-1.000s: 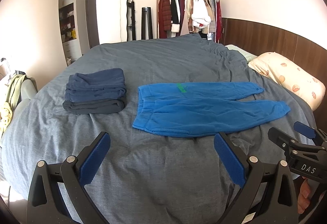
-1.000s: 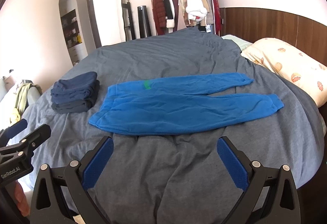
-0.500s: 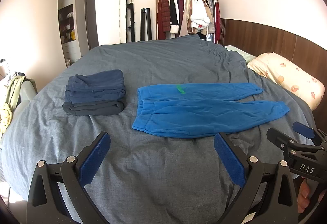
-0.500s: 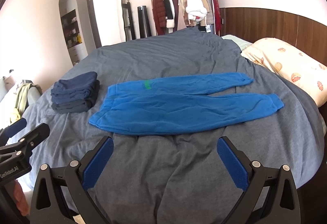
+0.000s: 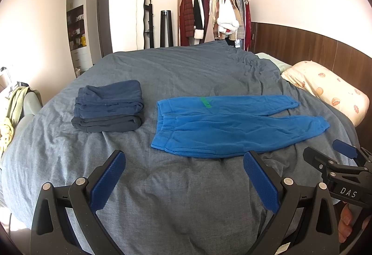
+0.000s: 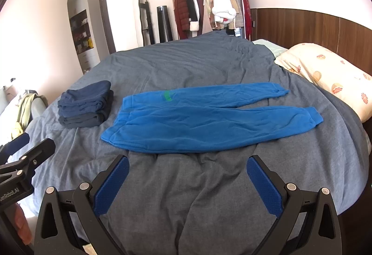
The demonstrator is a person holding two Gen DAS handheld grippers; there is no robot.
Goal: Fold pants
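Bright blue pants (image 5: 232,124) lie flat on the grey bed cover (image 5: 176,196), waistband to the left, both legs stretched to the right, slightly apart at the cuffs. They also show in the right wrist view (image 6: 209,120). My left gripper (image 5: 183,162) is open and empty, hovering above the cover just short of the pants' near edge. My right gripper (image 6: 187,166) is open and empty, also just short of the near edge. The right gripper also shows in the left wrist view (image 5: 337,162), at the lower right.
A stack of folded dark blue clothes (image 5: 108,109) sits left of the pants. A floral pillow (image 5: 330,89) lies at the right by the wooden headboard. A clothes rack (image 5: 214,15) stands beyond the bed. The bed's front edge is near both grippers.
Both grippers have stayed open with only a slight drift; the pants appear a little lower in the left wrist view. The pants have not moved.
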